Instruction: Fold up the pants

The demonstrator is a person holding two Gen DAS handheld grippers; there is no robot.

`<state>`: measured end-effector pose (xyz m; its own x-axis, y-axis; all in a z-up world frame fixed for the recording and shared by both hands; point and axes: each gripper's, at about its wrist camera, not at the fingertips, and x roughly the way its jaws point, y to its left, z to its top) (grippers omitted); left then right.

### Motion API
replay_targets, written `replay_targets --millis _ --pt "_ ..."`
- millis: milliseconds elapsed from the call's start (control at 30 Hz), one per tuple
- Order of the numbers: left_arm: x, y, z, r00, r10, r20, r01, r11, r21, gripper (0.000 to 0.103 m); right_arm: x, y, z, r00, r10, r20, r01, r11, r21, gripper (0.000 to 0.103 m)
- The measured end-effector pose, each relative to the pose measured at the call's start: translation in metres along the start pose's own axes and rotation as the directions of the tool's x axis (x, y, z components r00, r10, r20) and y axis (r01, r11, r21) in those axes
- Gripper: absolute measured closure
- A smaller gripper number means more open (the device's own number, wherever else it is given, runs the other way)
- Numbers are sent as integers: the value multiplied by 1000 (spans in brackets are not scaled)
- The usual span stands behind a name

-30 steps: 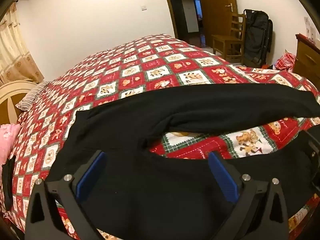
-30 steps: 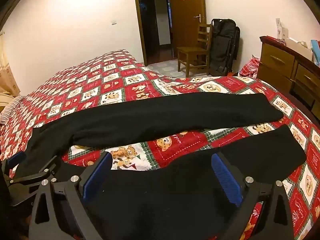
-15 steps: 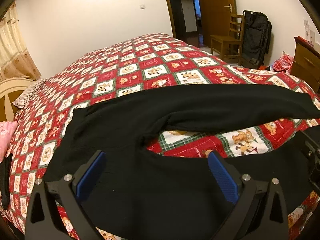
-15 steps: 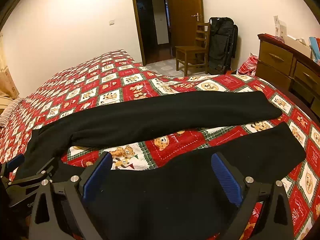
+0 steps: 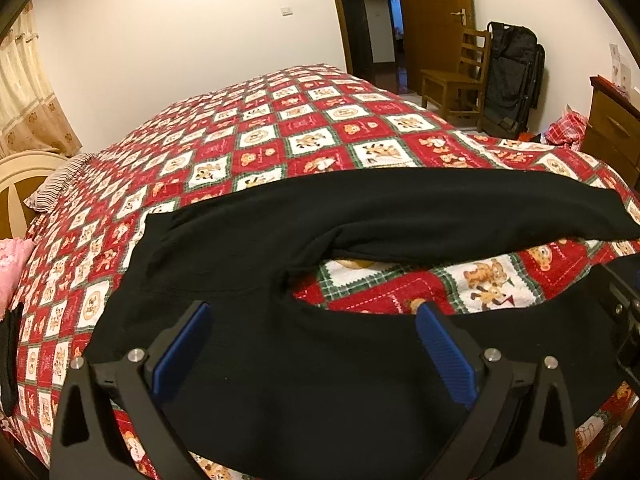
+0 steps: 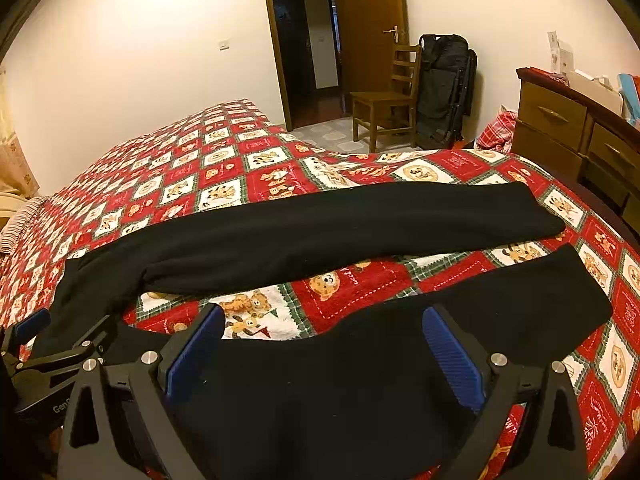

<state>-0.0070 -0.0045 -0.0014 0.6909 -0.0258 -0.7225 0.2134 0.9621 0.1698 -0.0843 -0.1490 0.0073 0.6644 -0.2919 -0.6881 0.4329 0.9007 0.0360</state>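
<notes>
Left wrist view shows one pair of black soft fabric pants [image 5: 320,380] spread flat on one red and white checked bedspread [image 5: 256,140], filling the lower half of the frame. Its two legs run to the right with a strip of bedspread between them. Left gripper [image 5: 312,344] and right gripper [image 6: 320,344] each hover over the near leg, jaws wide apart, holding nothing. One wooden chair [image 6: 384,100] stands in the upper middle. Compared with one second ago, almost nothing differs; the left view sits slightly higher.
</notes>
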Motion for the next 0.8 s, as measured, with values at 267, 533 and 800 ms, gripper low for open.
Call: replay_targets --millis 267,533,800 --pt "0 1 0 1000 3 2 -3 1000 2 0 1 1 -1 1000 -4 -4 4 1000 -2 3" --pt "2 -1 -1 1000 -1 5 1 1000 8 0 2 0 -1 1000 -16 -5 16 1000 -2 3" --pt "4 -4 -3 1000 0 -2 0 1000 15 0 8 4 4 998 -61 -25 60 998 -24 3"
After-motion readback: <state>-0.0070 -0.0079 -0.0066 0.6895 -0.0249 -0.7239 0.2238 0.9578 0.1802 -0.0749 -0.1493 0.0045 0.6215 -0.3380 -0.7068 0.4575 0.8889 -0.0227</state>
